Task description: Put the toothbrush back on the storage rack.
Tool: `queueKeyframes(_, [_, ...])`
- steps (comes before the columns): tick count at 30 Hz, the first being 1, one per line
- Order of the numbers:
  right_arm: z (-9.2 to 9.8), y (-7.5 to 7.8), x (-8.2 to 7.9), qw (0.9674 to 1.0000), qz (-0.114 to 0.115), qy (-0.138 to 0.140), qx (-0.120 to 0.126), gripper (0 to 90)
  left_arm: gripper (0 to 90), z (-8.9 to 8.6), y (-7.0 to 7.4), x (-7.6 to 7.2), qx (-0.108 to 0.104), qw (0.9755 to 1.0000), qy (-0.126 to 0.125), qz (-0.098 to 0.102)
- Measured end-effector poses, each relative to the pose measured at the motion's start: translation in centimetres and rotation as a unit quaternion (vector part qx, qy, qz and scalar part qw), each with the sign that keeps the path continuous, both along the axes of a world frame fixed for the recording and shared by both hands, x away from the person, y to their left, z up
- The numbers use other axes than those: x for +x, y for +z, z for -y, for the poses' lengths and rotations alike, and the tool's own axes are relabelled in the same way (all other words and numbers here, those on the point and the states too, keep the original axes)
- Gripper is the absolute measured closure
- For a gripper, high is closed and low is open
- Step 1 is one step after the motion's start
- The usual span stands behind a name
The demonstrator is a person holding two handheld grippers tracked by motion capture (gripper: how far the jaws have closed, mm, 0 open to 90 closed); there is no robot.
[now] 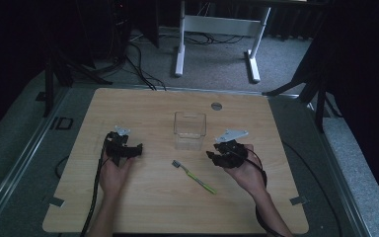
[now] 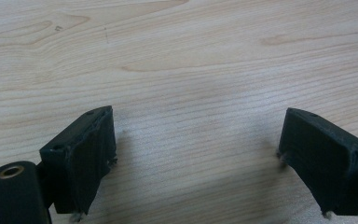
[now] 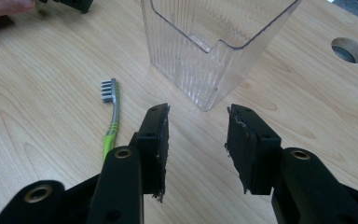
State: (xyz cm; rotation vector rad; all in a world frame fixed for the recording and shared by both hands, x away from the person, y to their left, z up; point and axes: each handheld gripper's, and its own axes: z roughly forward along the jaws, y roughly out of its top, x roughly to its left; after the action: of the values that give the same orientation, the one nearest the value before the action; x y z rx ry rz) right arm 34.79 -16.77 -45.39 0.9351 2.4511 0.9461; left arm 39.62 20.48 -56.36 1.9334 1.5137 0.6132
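On the pale wooden worktop (image 1: 143, 207) we record:

1. Green-handled toothbrush with a grey bristle head (image 1: 193, 176): we find it flat on the wood between our two hands, head toward the far side, touching nothing. From the right tool's camera it lies (image 3: 111, 117) just left of the jaws.
2. Clear ribbed plastic box, open-topped (image 1: 190, 129): upright, beyond the toothbrush and apart from it; close ahead of the right tool (image 3: 214, 46).
3. Right tool (image 1: 216, 157): we hold it low over the wood beside the box, jaws parted, nothing between them (image 3: 196, 140).
4. Left tool (image 1: 137, 148): well left of the toothbrush, jaws spread wide over bare wood (image 2: 196, 158), empty.
5. Round grommet hole (image 1: 216, 105): near the far edge.
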Motion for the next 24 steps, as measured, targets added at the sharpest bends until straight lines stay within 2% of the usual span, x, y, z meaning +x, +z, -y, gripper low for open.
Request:
queueKeyframes(4, [-0.3,0.1,0.0,0.9999,-0.008,0.007,0.002,58.7,11.4,0.0,0.0,0.0,0.000,1.0000,0.000,0.000])
queueKeyframes(15, [-1.2,0.2,0.1,0.9995,-0.019,0.019,-0.015,62.1,11.4,0.0,0.0,0.0,0.000,1.0000,0.000,0.000])
queueKeyframes(21, [-1.8,0.3,0.2,0.9988,-0.034,0.028,-0.020,62.0,11.4,0.0,0.0,0.0,0.000,1.0000,0.000,0.000])
queueKeyframes(24, [-2.3,0.2,0.2,0.9981,-0.041,0.036,-0.031,62.2,11.4,0.0,0.0,0.0,0.000,1.0000,0.000,0.000])
